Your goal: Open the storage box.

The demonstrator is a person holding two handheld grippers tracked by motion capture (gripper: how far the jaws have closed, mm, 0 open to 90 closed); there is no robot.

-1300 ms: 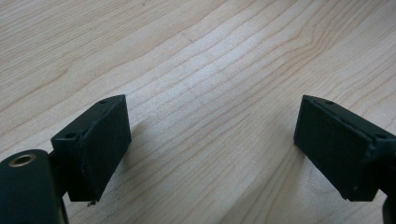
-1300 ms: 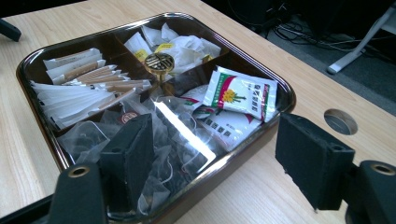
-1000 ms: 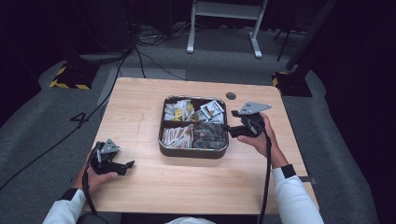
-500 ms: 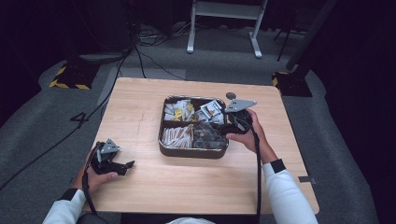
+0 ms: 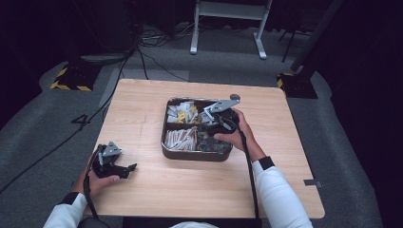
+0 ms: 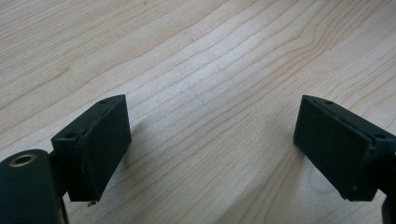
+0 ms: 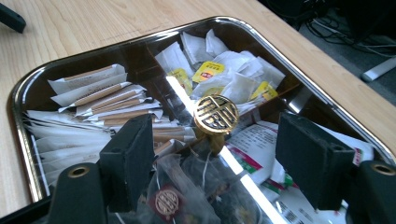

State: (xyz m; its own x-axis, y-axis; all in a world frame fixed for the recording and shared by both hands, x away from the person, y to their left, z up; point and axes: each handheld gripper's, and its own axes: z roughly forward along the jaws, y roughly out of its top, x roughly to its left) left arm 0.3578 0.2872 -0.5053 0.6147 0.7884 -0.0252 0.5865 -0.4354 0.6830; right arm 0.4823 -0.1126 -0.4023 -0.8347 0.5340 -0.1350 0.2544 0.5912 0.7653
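Two hand-held grippers, both with jaws spread wide.

The left gripper [image 5: 127, 168] sits low at the near left, held in the person's left hand [image 5: 97, 180], its jaws apart and pointing right; in the left gripper view [image 6: 212, 144] the two black pads stand well apart with nothing between them. The right gripper [image 5: 213, 124] is carried farther forward in the right hand [image 5: 235, 133], the white-sleeved forearm stretched out behind it; in the right gripper view [image 7: 212, 163] its jaws gape wide.
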